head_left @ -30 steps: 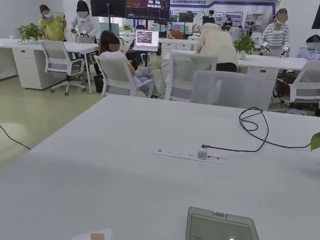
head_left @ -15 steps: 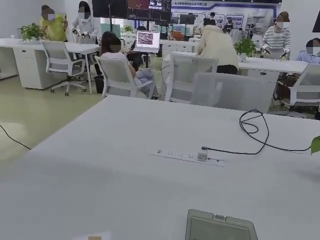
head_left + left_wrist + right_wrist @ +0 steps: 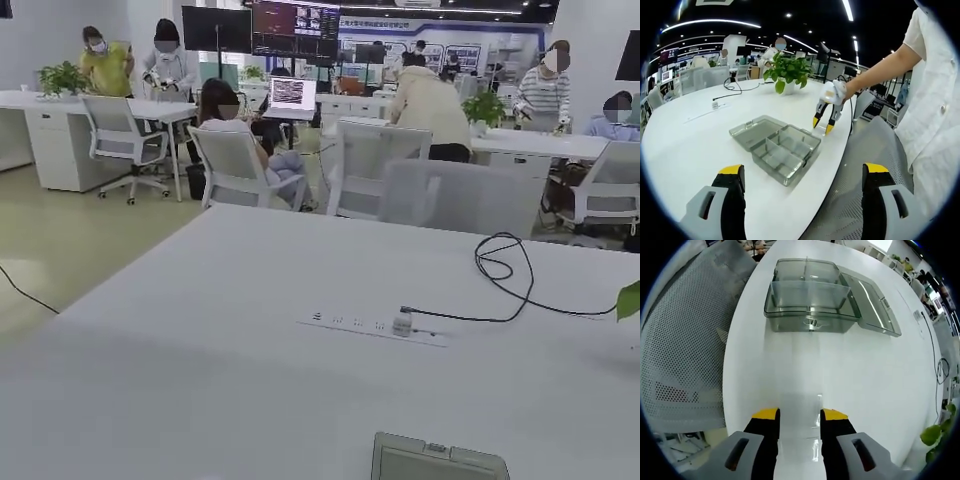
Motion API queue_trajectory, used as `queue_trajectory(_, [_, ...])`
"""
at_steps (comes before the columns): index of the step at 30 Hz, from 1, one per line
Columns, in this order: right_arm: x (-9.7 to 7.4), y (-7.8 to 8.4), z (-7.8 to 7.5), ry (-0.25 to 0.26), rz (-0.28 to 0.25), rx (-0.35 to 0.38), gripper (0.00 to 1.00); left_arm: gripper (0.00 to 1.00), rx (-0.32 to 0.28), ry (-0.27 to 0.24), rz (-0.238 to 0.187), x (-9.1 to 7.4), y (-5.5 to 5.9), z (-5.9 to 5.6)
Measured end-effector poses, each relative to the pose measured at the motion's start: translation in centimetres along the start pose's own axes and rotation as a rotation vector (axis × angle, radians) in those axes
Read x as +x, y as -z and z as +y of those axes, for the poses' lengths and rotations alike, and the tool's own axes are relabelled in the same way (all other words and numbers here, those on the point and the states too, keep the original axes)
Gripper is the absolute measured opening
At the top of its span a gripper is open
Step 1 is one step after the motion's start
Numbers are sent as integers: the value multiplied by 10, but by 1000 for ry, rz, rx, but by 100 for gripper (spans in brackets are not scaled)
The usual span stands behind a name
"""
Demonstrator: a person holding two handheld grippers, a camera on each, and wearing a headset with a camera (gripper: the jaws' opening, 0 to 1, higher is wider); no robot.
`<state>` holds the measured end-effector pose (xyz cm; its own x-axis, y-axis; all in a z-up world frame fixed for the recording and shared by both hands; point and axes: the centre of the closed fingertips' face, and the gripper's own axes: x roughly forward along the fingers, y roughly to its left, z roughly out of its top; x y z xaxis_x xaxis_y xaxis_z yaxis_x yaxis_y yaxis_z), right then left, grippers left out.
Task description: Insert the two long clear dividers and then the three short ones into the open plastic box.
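The open clear plastic box (image 3: 782, 147) stands near the table edge, its hinged lid (image 3: 751, 131) lying flat behind it. Faint clear walls seem to split its inside into compartments. My left gripper (image 3: 803, 169) is open wide, well short of the box, with nothing between its jaws. A hand holds my right gripper (image 3: 822, 125) just beyond the box's far corner, jaws apart. In the right gripper view, the box (image 3: 810, 300) and lid (image 3: 871, 305) lie ahead of my open right gripper (image 3: 799, 415). Faint clear shapes (image 3: 816, 447) glint on the table under it; I cannot tell what they are. The lid's edge (image 3: 440, 462) shows in the head view.
A potted plant (image 3: 787, 72) stands behind the box. A power strip (image 3: 372, 326) with a black cable (image 3: 505, 275) lies mid-table. A grey mesh chair (image 3: 687, 340) sits against the table's near edge. People and white chairs fill the room beyond.
The head camera has tilted upward, so the lid sits lower in the picture. Nothing on the table has visibly moved.
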<state>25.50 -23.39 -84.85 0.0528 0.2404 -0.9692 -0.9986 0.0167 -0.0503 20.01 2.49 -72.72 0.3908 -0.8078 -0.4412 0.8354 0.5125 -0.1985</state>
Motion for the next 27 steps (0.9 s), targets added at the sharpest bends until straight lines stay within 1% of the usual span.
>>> queue_trajectory(4, [-8, -4, -1, 20, -16, 4, 33, 100, 3, -3, -4, -1, -3, 0])
queue_trajectory(7, [-20, -13, -4, 47, -48, 21, 33, 100, -1, -2, -11, -2, -6, -1])
queue_trajectory(9, [-28, -20, -4, 63, -70, 30, 33, 99, -12, -4, -21, -3, -10, -2])
queue_trajectory(12, [-42, -31, -5, 93, -102, 36, 33, 98, -41, -7, -54, -5, -21, -1])
queue_trajectory(14, [-54, -41, -5, 118, -130, 33, 33, 97, -50, -7, -61, -5, -25, -1])
queue_trajectory(15, [-61, -47, -4, 127, -145, 35, 33, 97, -56, -6, -72, -6, -29, -1])
queue_trajectory(19, [-83, -67, -2, 165, -187, 21, 33, 94, -116, -4, -125, -4, -49, 0])
queue_trajectory(20, [-91, -75, -2, 178, -204, 22, 33, 94, -134, 6, -152, -3, -57, -2])
queue_trajectory(21, [-96, -79, -2, 186, -215, 23, 33, 94, -152, 10, -167, -2, -62, -2])
queue_trajectory(22, [-103, -87, -1, 200, -233, 21, 33, 93, -175, 14, -172, -1, -66, -3])
queue_trajectory(24, [-112, -96, 0, 212, -249, 23, 33, 91, -192, 20, -178, 1, -72, -5])
queue_trajectory(25, [-115, -99, 1, 219, -256, 23, 33, 89, -218, 22, -184, 3, -76, -5])
queue_trajectory(27, [-125, -111, 2, 238, -279, 23, 33, 85, -272, 32, -185, 6, -79, -8])
